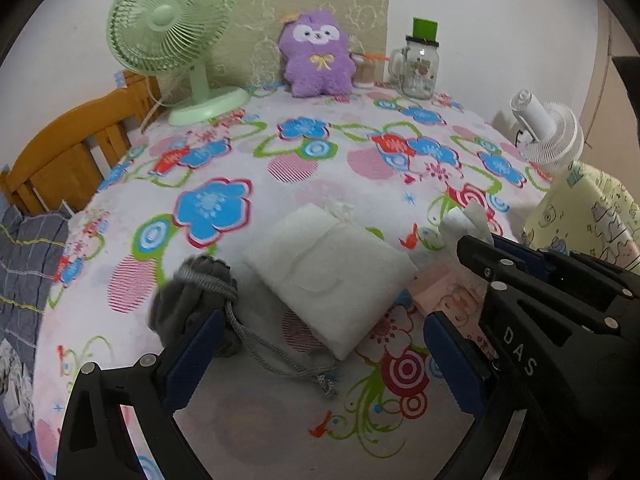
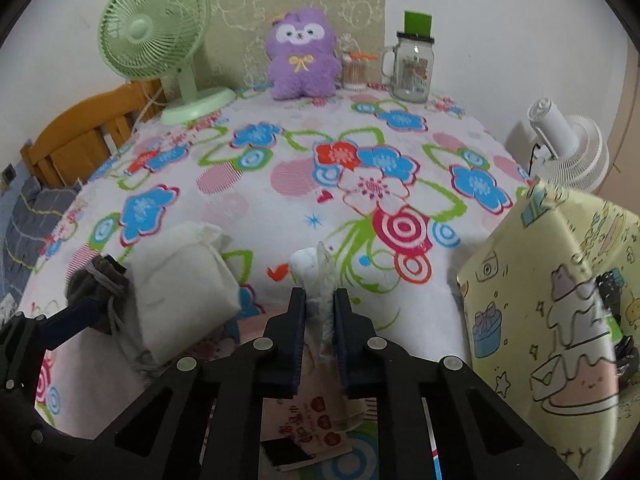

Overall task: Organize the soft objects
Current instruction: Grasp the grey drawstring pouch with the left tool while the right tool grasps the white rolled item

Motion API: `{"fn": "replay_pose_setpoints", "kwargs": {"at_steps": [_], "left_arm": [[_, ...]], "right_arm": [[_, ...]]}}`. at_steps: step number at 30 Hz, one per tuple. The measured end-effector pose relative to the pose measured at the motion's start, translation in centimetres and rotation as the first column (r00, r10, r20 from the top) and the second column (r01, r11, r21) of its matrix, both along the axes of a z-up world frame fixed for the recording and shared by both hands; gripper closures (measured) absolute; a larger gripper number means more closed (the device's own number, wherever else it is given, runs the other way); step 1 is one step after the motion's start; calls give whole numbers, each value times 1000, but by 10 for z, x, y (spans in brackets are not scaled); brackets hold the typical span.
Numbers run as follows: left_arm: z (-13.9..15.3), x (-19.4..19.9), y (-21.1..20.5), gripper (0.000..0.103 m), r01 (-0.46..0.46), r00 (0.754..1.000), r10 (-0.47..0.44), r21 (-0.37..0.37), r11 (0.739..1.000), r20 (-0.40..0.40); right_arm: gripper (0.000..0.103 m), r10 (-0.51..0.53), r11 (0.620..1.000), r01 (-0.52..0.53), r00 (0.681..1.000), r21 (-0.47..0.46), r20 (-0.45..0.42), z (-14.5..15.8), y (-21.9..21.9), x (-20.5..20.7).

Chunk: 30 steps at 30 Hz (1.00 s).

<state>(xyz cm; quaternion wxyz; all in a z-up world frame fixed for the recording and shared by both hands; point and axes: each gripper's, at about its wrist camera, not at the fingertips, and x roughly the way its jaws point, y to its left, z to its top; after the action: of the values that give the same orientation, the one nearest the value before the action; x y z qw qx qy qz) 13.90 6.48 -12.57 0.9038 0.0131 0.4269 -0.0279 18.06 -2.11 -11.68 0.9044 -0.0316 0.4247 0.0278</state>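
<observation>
A white folded cloth pack [image 1: 330, 270] lies on the floral table cover, with a grey drawstring pouch [image 1: 192, 304] just left of it. My left gripper [image 1: 320, 350] is open, its jaws either side of the pack's near corner, the left finger against the pouch. My right gripper [image 2: 319, 312] is shut on the clear end of a pink tissue packet [image 2: 320, 408] and holds it above the table. The white pack [image 2: 182, 280] and pouch [image 2: 96, 292] show at left in the right wrist view. A purple plush [image 1: 316, 54] sits at the back.
A yellow cartoon gift bag [image 2: 560, 320] stands at the right edge. A green fan [image 1: 172, 32], a glass mug jar [image 1: 418, 66] and a cotton swab tub [image 2: 354, 70] stand along the back. A white fan [image 1: 548, 132] is beyond the right edge, a wooden chair [image 1: 68, 152] at left.
</observation>
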Motion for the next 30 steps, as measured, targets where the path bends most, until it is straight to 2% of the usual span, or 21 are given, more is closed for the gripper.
{"fn": "replay_pose_setpoints", "kwargs": {"at_steps": [7, 12, 16, 19, 23, 25, 26, 27, 30], "left_arm": [[14, -7, 20, 2, -14, 999, 15, -8, 1000, 43], [11, -3, 41, 2, -44, 998, 45, -29, 999, 33], [9, -1, 49, 3, -53, 997, 53, 2, 999, 50], [1, 4, 56, 4, -46, 999, 46, -7, 999, 30], [-9, 10, 66, 15, -59, 998, 59, -33, 998, -9], [-15, 12, 71, 23, -66, 997, 64, -53, 996, -34], [-17, 13, 73, 30, -71, 997, 68, -58, 996, -45], [-18, 12, 73, 36, -77, 996, 75, -56, 995, -47], [-18, 10, 74, 46, -90, 995, 88, -52, 995, -38]], "right_arm": [[87, 45, 999, -45, 998, 13, 33, 17, 24, -6], [87, 66, 998, -67, 997, 16, 26, 18, 43, -5], [87, 79, 997, -79, 997, 9, 11, 14, 55, -2], [87, 91, 996, -91, 996, -1, 3, 11, 63, -1], [87, 103, 995, -103, 995, -13, -8, 6, 72, 0], [87, 103, 995, -103, 995, -17, -12, 3, 74, 1], [87, 104, 994, -104, 994, -18, -15, 2, 75, 1], [87, 106, 994, -106, 994, -20, -18, 1, 76, 1], [87, 106, 994, -107, 994, -17, -23, -1, 76, 2]]}}
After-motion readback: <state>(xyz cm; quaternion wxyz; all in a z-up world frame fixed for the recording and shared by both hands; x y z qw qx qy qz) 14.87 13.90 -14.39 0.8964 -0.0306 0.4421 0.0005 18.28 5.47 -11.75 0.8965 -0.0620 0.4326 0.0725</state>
